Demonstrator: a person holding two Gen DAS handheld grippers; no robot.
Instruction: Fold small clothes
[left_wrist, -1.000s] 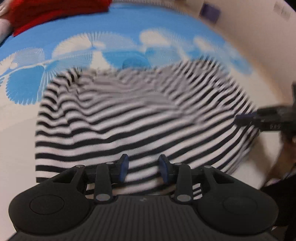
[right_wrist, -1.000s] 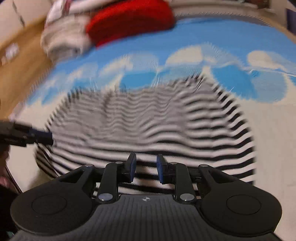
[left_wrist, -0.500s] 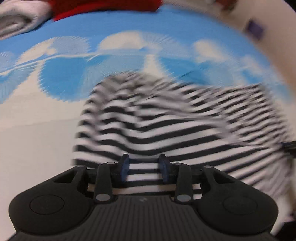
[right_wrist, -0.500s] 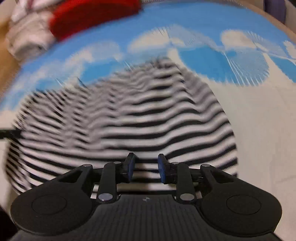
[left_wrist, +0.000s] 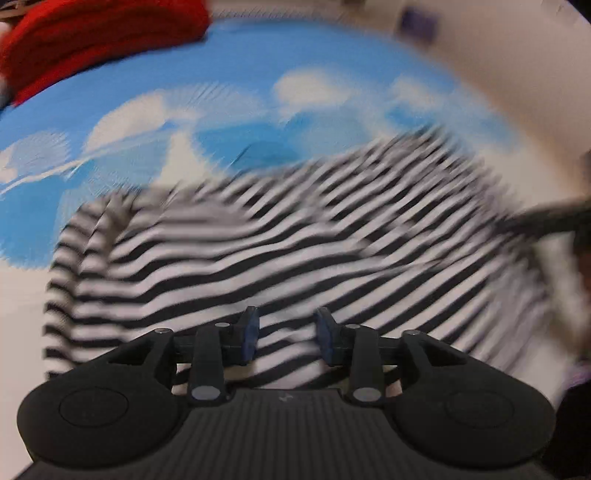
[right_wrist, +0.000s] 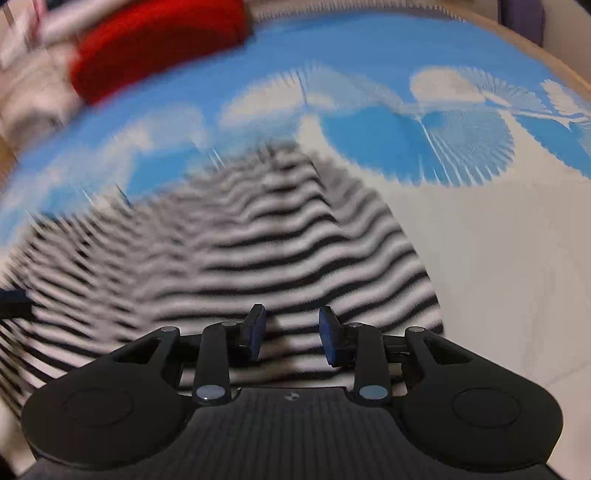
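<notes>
Here, left gripper (left_wrist: 286, 335): its jaws are standing apart, holding nothing, over the striped garment's (left_wrist: 280, 254) near edge.
Right gripper (right_wrist: 291, 334): likewise gaping, gripping nothing.
Striped garment: lying on blue-white sheet (right_wrist: 369, 66).
Writing: too blurred for reading.
</notes>
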